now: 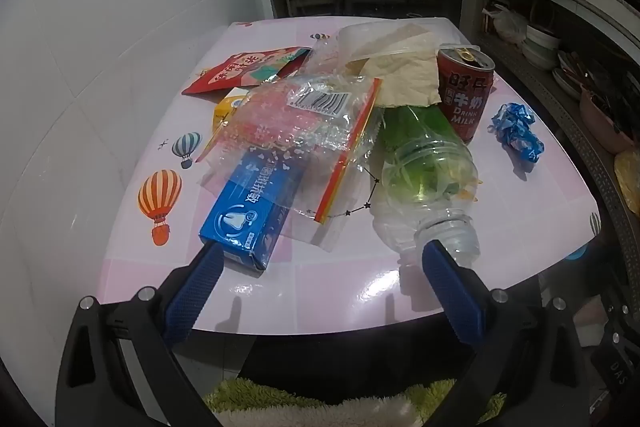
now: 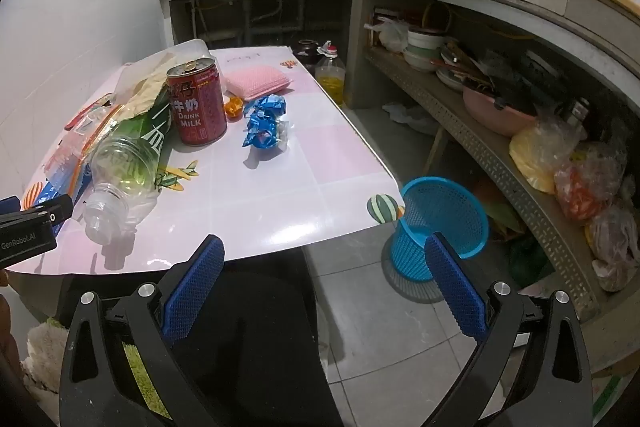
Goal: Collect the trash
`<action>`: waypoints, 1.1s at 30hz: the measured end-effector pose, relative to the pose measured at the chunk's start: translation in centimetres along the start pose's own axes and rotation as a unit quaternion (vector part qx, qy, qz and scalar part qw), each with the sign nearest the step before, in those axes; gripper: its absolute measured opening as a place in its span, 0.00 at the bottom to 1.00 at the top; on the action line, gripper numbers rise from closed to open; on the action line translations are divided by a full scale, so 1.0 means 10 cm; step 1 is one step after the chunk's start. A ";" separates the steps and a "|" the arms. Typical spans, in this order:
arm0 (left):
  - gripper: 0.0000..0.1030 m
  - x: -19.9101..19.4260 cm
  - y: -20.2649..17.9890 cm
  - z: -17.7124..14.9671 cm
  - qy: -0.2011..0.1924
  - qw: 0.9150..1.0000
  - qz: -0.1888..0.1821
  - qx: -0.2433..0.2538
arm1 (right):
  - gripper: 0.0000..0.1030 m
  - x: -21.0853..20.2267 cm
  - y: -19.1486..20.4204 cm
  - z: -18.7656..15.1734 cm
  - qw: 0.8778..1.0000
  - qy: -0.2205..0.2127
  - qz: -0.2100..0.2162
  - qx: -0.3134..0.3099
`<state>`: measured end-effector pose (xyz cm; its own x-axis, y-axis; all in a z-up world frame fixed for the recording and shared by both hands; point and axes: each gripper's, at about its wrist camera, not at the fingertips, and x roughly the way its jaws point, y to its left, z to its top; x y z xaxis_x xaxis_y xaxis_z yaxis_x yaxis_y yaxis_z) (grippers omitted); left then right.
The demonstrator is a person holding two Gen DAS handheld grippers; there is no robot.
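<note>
Left gripper [image 1: 320,255]: your jaws stand wide apart and empty, angled down over the near edge of the surface [image 1: 520,227], ready to straddle the litter.
Right gripper [image 2: 325,247]: likewise spread, holding nothing, between the surface and the blue basket [image 2: 444,223].
Trash: heaped on the surface's left half, probably for a short sweep.
Plastic bottle [image 1: 424,179]: clear, ribbed, lying with its open neck toward you.
Toothpaste box [image 1: 248,215]: stiff blue card, part-covered by a crinkly clear bag [image 1: 304,131].
Milk can [image 2: 196,103]: red metal cylinder, upright.
Foil wrapper [image 2: 264,123]: blue, crumpled, lying apart to the right.
Basket: perforated plastic, on the floor by the near right corner, seemingly the bin.
</note>
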<state>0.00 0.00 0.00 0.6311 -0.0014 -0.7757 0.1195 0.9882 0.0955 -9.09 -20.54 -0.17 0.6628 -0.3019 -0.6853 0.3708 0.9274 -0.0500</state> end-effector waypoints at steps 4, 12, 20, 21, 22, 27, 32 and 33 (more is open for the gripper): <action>0.95 0.00 0.00 0.00 0.001 1.000 0.001 0.001 | 0.93 0.00 0.00 0.00 1.000 0.000 0.001 0.000; 0.95 0.03 0.02 0.00 0.012 1.000 0.000 0.000 | 0.93 -0.01 -0.01 0.00 1.000 0.000 0.001 0.002; 0.95 0.07 0.03 -0.02 0.014 1.000 0.001 0.001 | 0.93 0.00 0.00 0.00 1.000 0.001 0.002 0.002; 0.95 0.07 0.03 -0.02 0.013 1.000 0.001 0.001 | 0.93 0.00 0.00 0.00 1.000 0.000 0.002 0.002; 0.95 0.07 0.02 -0.02 0.013 1.000 0.001 0.001 | 0.93 0.00 0.00 0.00 1.000 0.000 0.001 0.002; 0.95 0.07 0.03 -0.02 0.014 1.000 0.000 0.002 | 0.93 0.00 0.00 0.01 1.000 0.001 0.002 0.002; 0.95 0.07 0.03 -0.02 0.014 1.000 0.000 0.002 | 0.93 0.00 0.00 0.01 1.000 0.000 0.002 0.002; 0.95 0.07 0.03 -0.02 0.014 1.000 0.001 0.002 | 0.93 0.00 0.00 0.01 1.000 0.000 0.002 0.002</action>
<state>0.34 0.28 -0.63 0.6102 0.0040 -0.7922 0.1217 0.9876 0.0987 -9.07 -20.51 -0.09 0.6637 -0.2982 -0.6860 0.3709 0.9276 -0.0445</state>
